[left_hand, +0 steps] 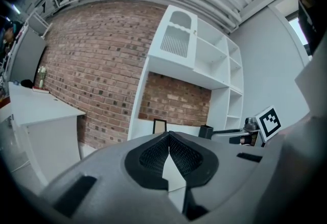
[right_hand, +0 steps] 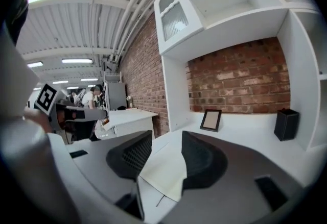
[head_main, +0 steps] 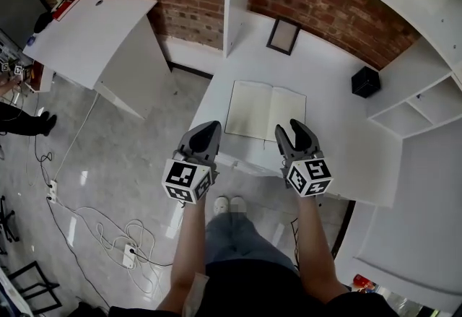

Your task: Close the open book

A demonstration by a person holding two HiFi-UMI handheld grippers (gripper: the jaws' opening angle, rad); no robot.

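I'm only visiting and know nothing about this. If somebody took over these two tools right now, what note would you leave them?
Left tool: shut, holding nothing, by the front left corner of the white desk.
Right tool: open, empty, by the near right corner of the book.
Book: lies flat and open on the desk, just ahead of both tools.
Done: nothing; neither tool seems to touch the book.
Left: lift one half and fold it onto the other, probably the right half.

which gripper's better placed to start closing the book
Right. The right gripper has its jaws apart, and the edge of the book at its right page shows between them. The left gripper is shut and sits off the book's left side.
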